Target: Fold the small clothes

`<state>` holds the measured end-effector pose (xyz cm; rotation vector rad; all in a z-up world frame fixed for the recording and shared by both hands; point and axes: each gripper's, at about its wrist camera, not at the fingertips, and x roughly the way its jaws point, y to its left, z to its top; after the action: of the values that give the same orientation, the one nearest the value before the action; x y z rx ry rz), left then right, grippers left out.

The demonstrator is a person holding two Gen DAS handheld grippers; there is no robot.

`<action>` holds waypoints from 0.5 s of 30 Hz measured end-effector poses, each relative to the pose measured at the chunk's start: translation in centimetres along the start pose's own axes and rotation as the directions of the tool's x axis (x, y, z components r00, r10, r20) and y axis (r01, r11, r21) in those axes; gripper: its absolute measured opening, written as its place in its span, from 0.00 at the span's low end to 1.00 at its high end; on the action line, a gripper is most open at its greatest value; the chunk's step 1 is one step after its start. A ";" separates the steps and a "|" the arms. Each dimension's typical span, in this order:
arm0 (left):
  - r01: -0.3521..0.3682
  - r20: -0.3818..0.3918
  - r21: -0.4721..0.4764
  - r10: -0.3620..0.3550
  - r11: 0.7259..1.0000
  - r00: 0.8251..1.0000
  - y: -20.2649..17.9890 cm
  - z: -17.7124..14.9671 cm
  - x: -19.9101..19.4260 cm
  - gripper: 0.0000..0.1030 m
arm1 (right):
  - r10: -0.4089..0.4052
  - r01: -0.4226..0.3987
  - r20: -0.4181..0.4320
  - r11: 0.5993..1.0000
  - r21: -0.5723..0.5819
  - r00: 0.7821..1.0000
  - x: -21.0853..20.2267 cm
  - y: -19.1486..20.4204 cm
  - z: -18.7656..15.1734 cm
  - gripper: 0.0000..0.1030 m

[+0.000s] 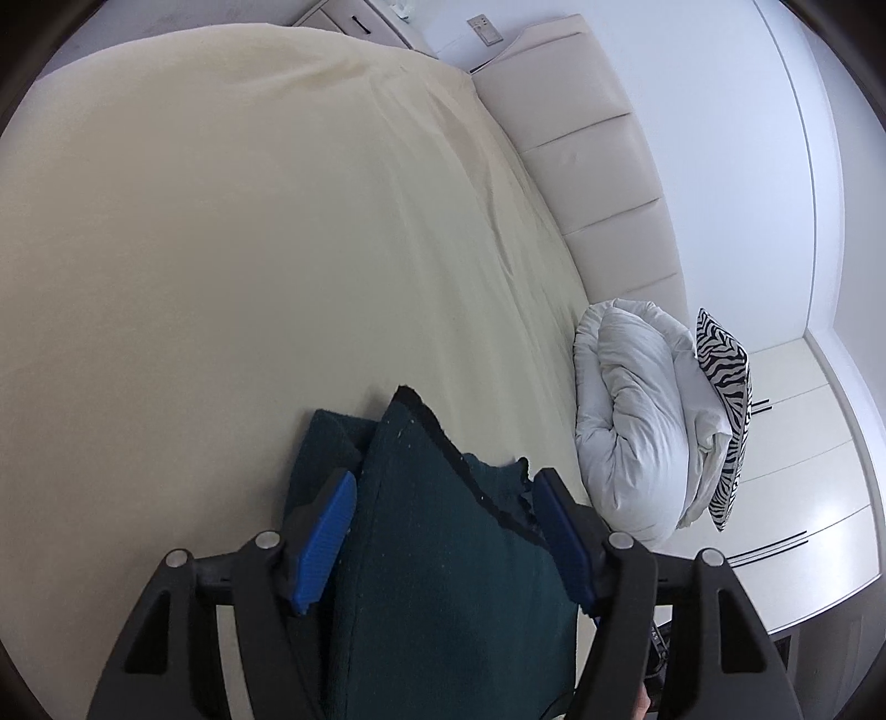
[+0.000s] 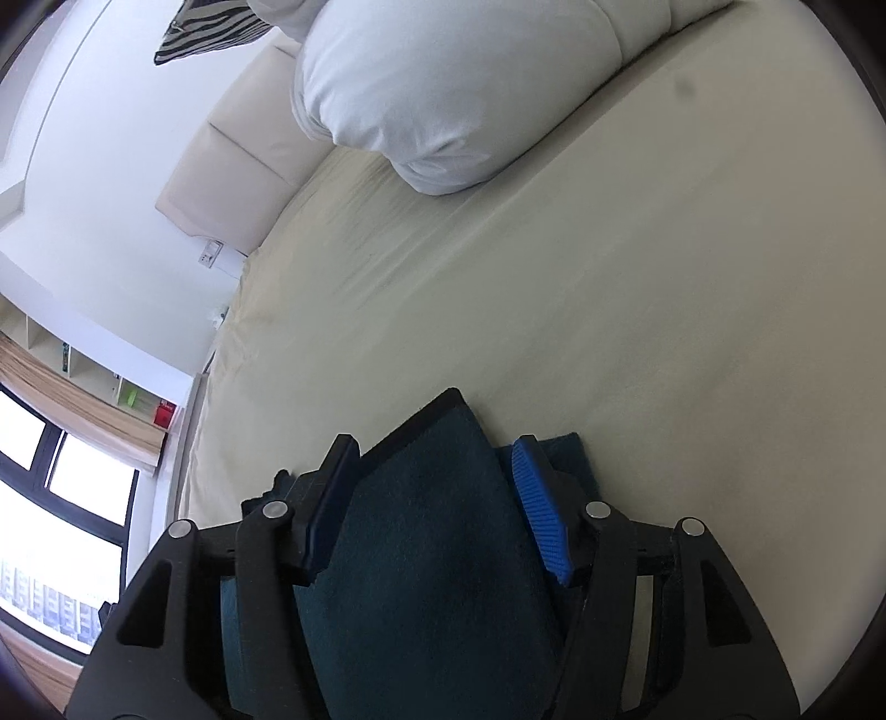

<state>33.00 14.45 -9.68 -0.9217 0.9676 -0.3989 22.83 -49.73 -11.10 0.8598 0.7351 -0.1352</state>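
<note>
Dark teal garment lies on cream bedsheet, w/ a black-edged corner pointing away. Left gripper: jaws apart, blue pads either side of cloth, not pinching. Right gripper: likewise spread round a raised fold (pads clear). White duvet beyond garment, near headboard.

The dark green cloth runs off the bottom edge in both views, so its near end can't be seen. Zebra cushion is cropped at the top, and shelf items are too tiny to identify.
</note>
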 end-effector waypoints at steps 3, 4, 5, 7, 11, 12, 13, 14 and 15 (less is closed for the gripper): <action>-0.004 0.004 0.044 0.004 0.999 1.000 -0.4 -2.0 -1.3 0.66 | -0.030 0.030 0.004 0.997 -0.073 1.000 -2.0 0.2 -1.5 0.55; -0.015 0.002 0.060 0.015 0.998 1.000 -0.4 -2.7 -1.6 0.66 | -0.035 0.036 0.007 0.995 -0.089 0.999 -2.5 0.3 -2.2 0.55; -0.031 0.002 0.080 0.031 0.996 1.000 -0.4 -3.6 -1.9 0.66 | -0.040 0.041 0.008 0.993 -0.109 0.999 -3.1 0.4 -3.2 0.55; -0.044 0.000 0.118 0.045 0.992 0.999 -0.6 -5.4 -2.4 0.66 | -0.056 0.055 -0.005 0.987 -0.149 0.998 -4.1 0.2 -5.0 0.55; -0.104 0.008 0.187 0.104 0.977 0.994 -0.5 -8.1 -3.2 0.66 | -0.082 0.069 -0.040 0.965 -0.253 0.996 -6.2 0.0 -8.6 0.55; -0.122 0.020 0.202 0.120 0.972 0.993 -0.5 -8.4 -3.4 0.66 | -0.097 0.082 -0.040 0.957 -0.278 0.994 -6.3 0.2 -9.3 0.55; -0.141 0.034 0.218 0.136 0.966 0.990 -0.5 -9.0 -3.7 0.66 | -0.103 0.086 -0.044 0.953 -0.291 0.994 -6.5 0.2 -9.8 0.55; -0.149 0.037 0.223 0.145 0.963 0.989 -0.3 -9.4 -4.0 0.66 | -0.110 0.093 -0.042 0.949 -0.303 0.993 -7.0 0.2 -10.4 0.55; -0.153 0.036 0.224 0.149 0.962 0.988 0.0 -9.8 -4.2 0.66 | -0.128 0.111 -0.033 0.941 -0.319 0.991 -7.2 0.2 -10.9 0.55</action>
<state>22.56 12.42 -9.85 -0.6393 0.9466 -0.3615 11.66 -42.94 -11.01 0.5136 0.8334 -0.0996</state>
